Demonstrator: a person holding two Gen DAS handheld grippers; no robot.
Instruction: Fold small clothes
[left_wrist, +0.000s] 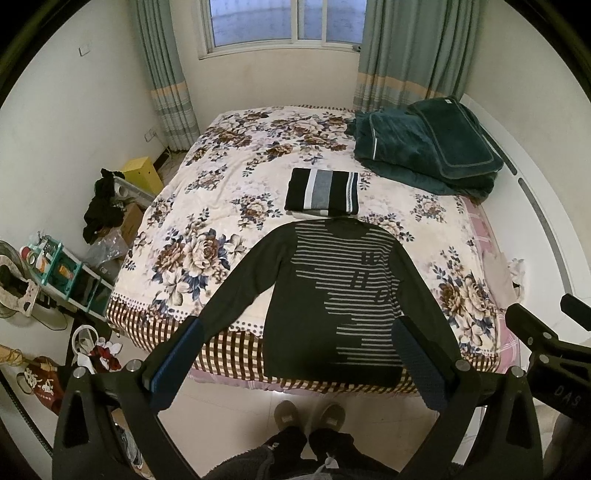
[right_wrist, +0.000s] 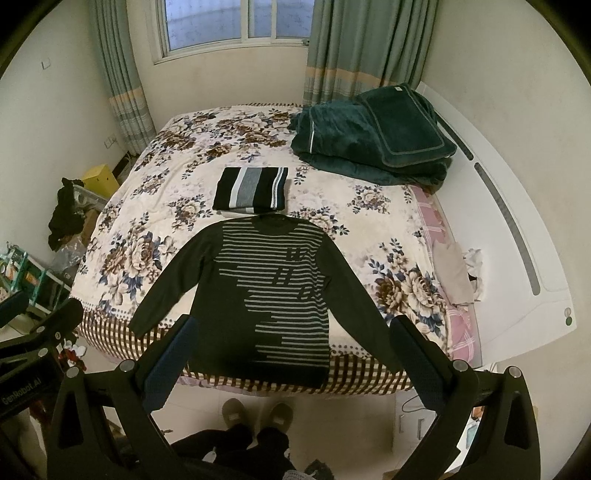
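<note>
A dark long-sleeved sweater (left_wrist: 332, 295) (right_wrist: 266, 291) with grey stripes lies spread flat at the near edge of the bed, sleeves angled outward, hem hanging over the edge. Behind it sits a folded black, white and grey striped garment (left_wrist: 323, 192) (right_wrist: 253, 192). My left gripper (left_wrist: 299, 328) is held high above the bed's near edge, open, with nothing between its fingers. My right gripper (right_wrist: 291, 328) is likewise raised and open, holding nothing. Each gripper shows at the side of the other's view.
The bed has a floral blanket (left_wrist: 221, 192) (right_wrist: 155, 192). A dark green folded quilt with a pillow (left_wrist: 428, 147) (right_wrist: 373, 136) lies at the back right. Clutter and a shelf (left_wrist: 66, 273) stand on the left floor. The person's slippered feet (left_wrist: 310, 417) stand at the bed's foot.
</note>
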